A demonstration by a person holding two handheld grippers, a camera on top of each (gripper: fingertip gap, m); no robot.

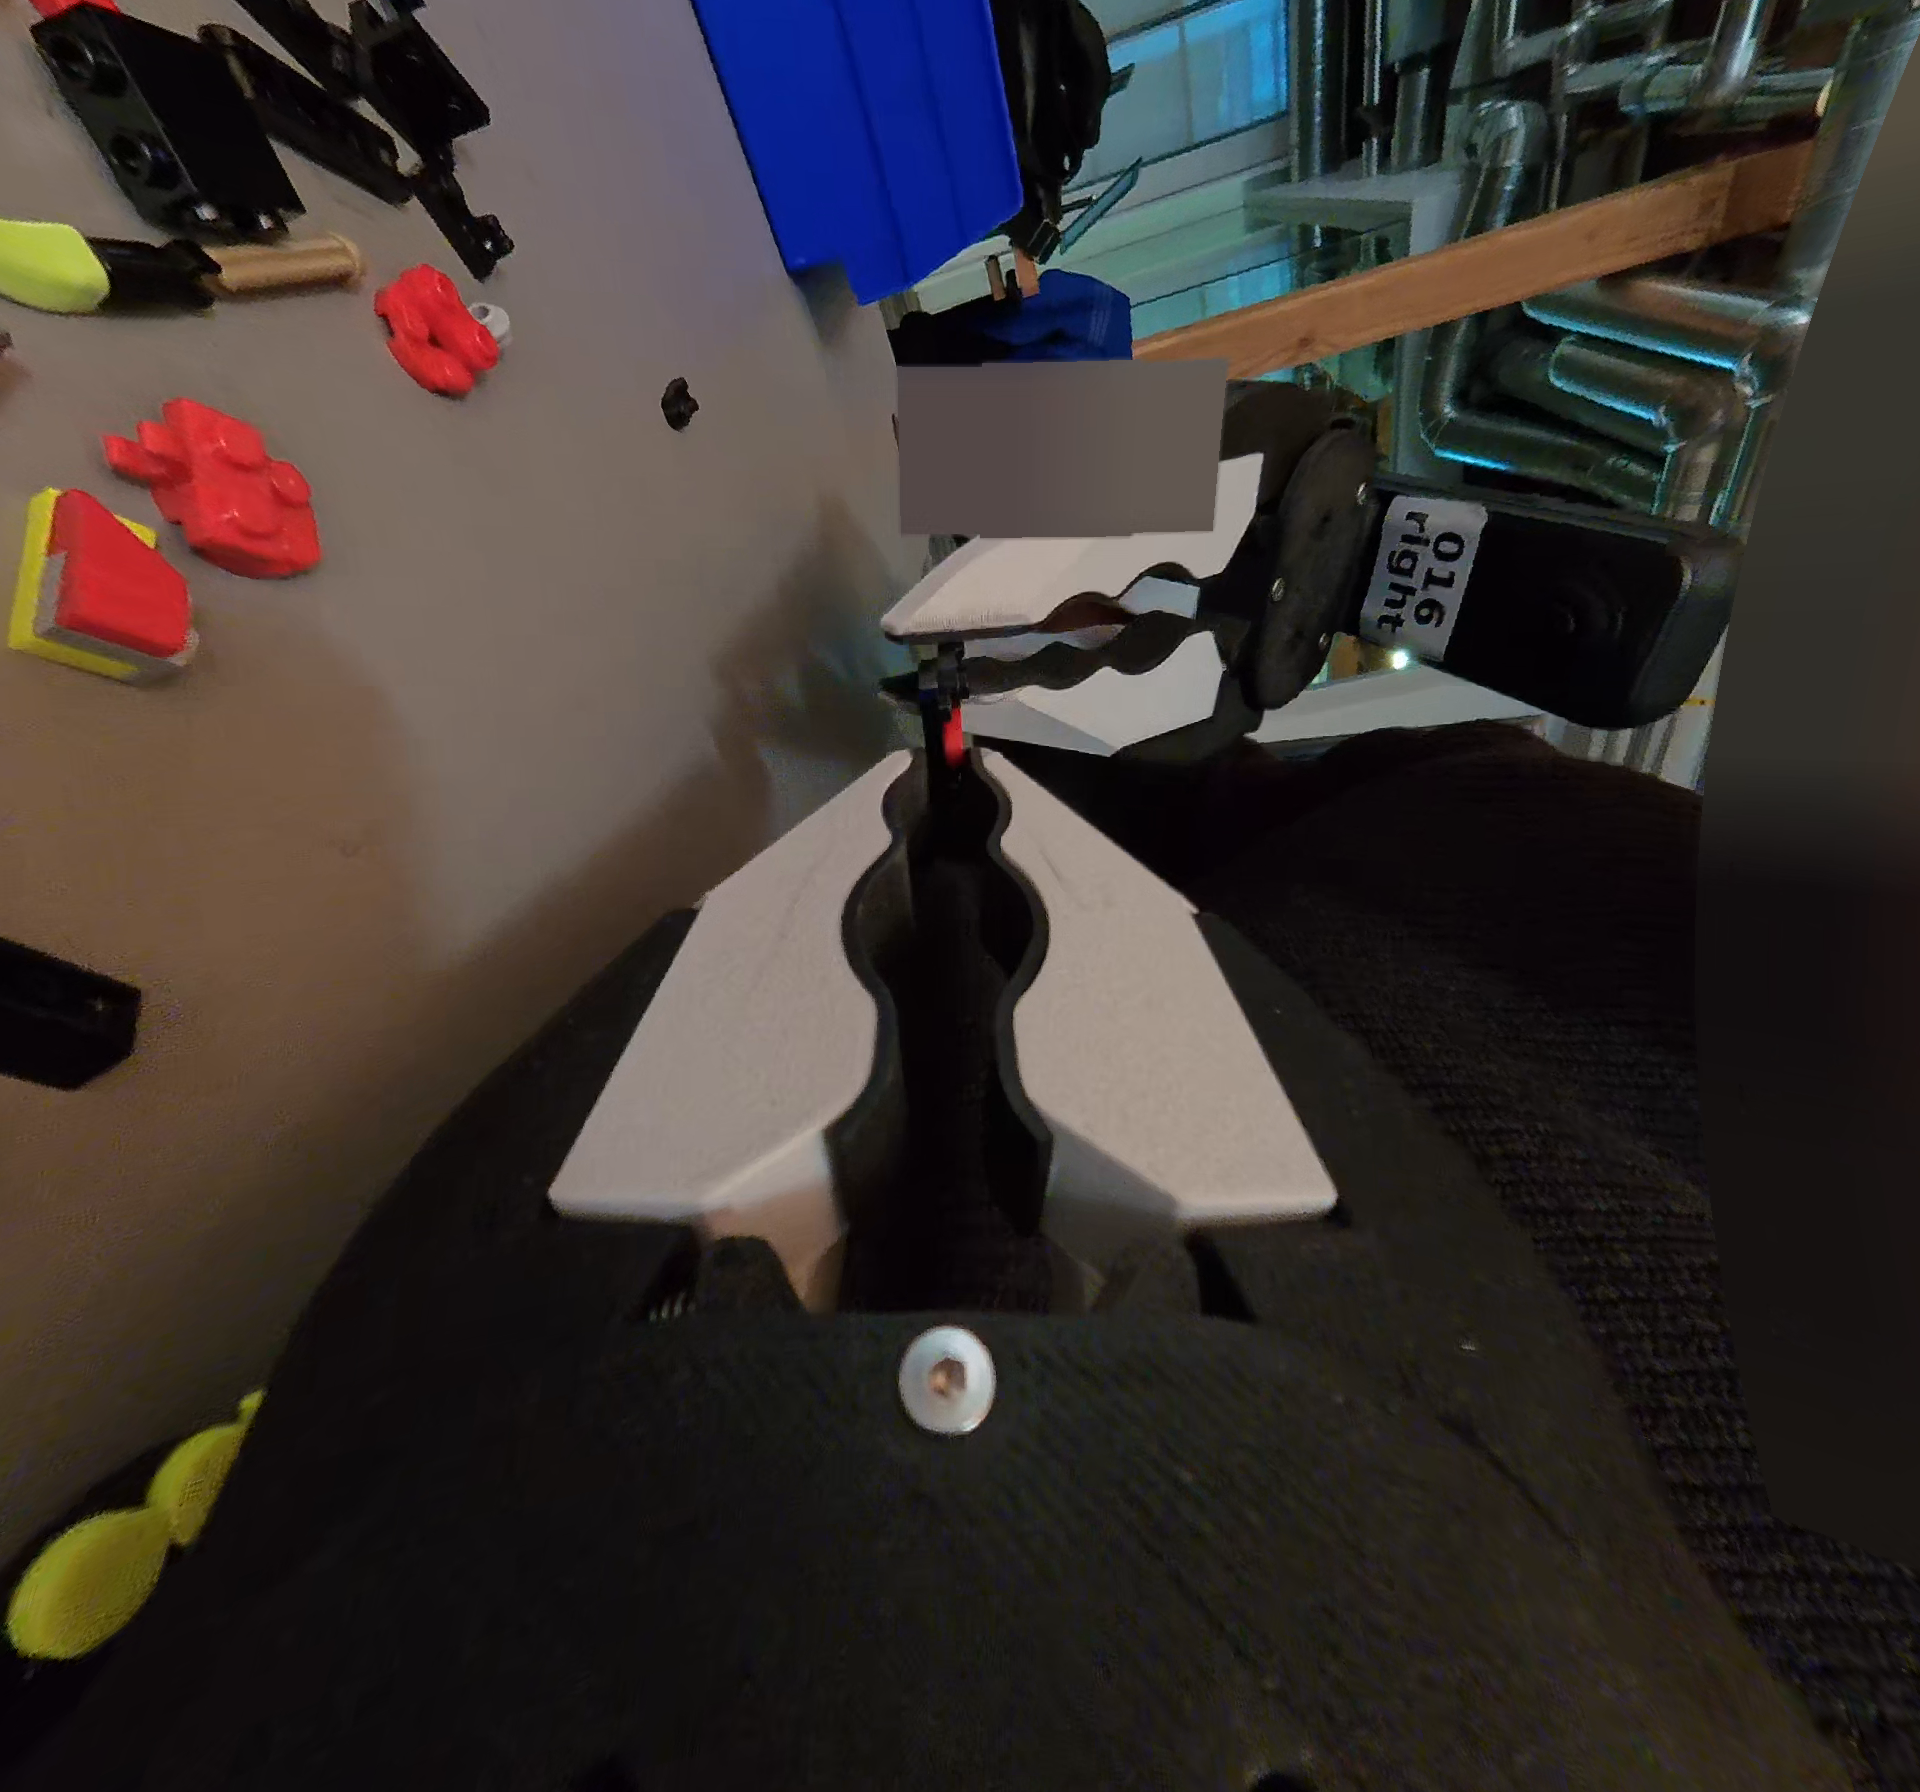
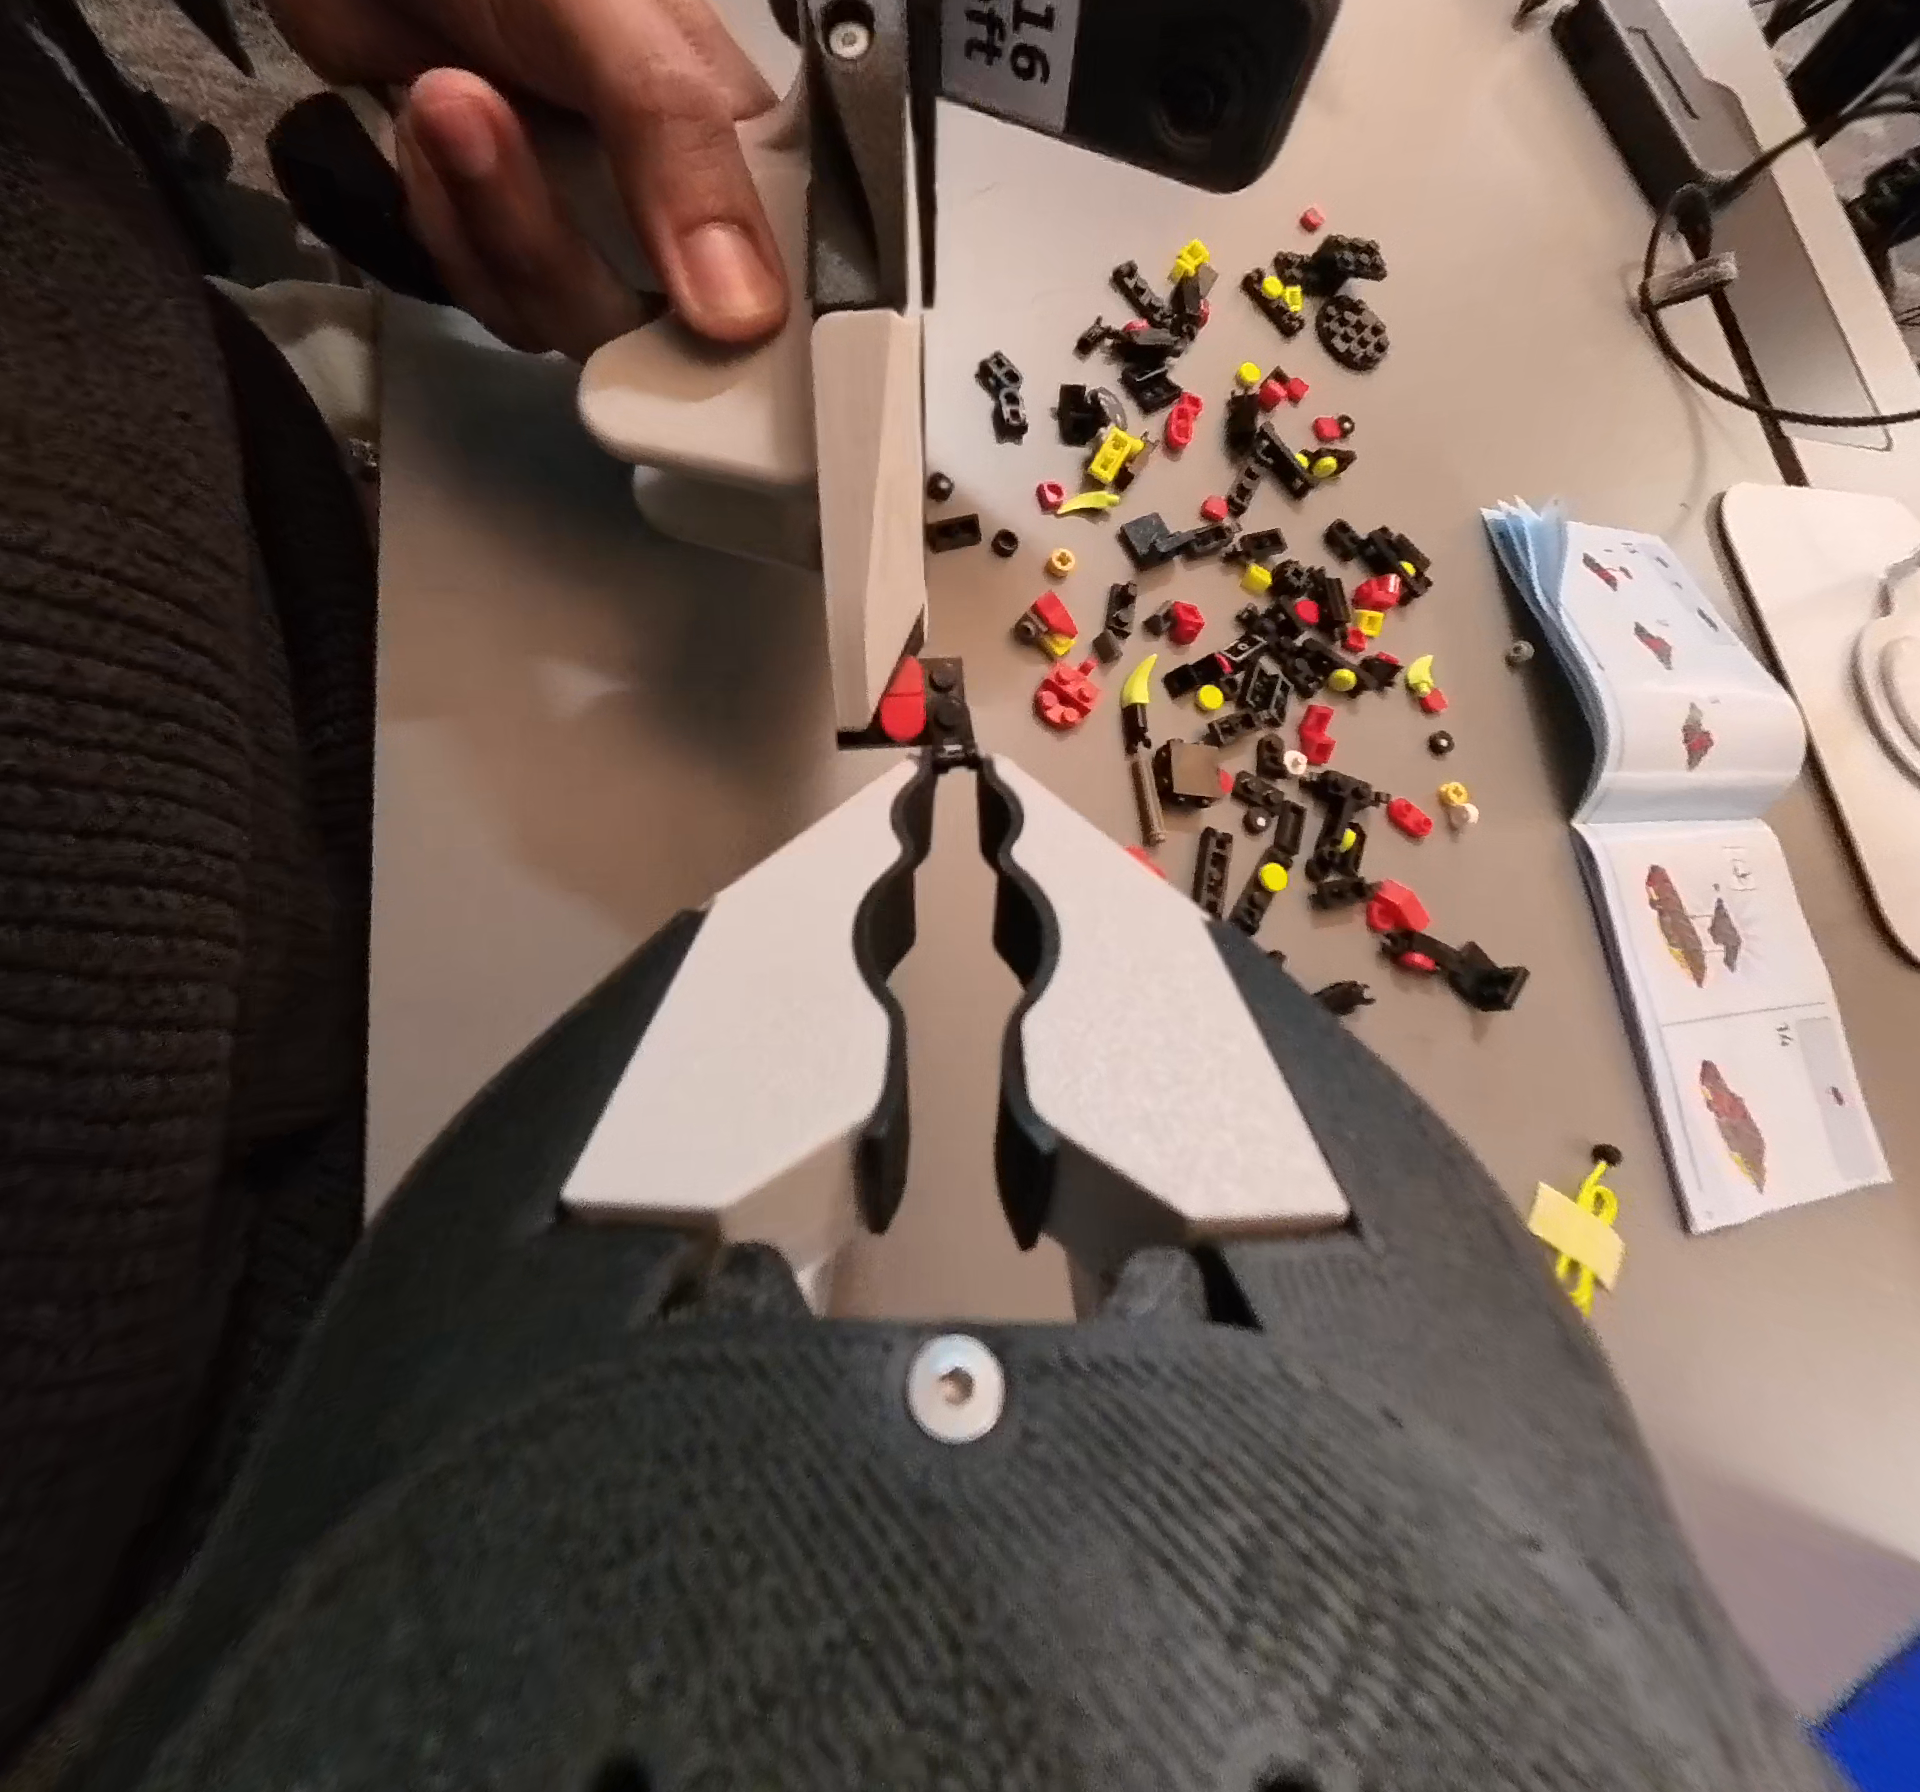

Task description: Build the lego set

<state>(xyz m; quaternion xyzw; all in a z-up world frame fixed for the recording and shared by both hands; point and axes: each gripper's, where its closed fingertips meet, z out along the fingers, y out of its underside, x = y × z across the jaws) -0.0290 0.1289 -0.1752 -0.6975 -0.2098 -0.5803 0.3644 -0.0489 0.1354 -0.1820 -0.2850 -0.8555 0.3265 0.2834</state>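
A: What has the left gripper (image 2: pixel 902 703) got?

B: A small brick piece (image 2: pixel 920 703), black with a red rounded tile on one side. Its fingers are pinched shut on it, and the piece pokes out past the tips.

A: And the right gripper (image 2: pixel 951 755)?

B: Its jaws stand narrow, with the tips nipping the near edge of that same piece. The two grippers meet roughly at a right angle, both off the table (image 2: pixel 582 682).

A: Which way does the piece run?

B: Its long side looks in line with the right gripper's fingers, straight ahead of them.

A: Poses?

B: A hand (image 2: pixel 582 111) holds the left gripper pointing down the right wrist view, and the right gripper points up to meet it.

A: Around them?

B: Loose bricks (image 2: pixel 1299 620) lie scattered on the table beyond, with an open booklet (image 2: pixel 1704 807) past them.
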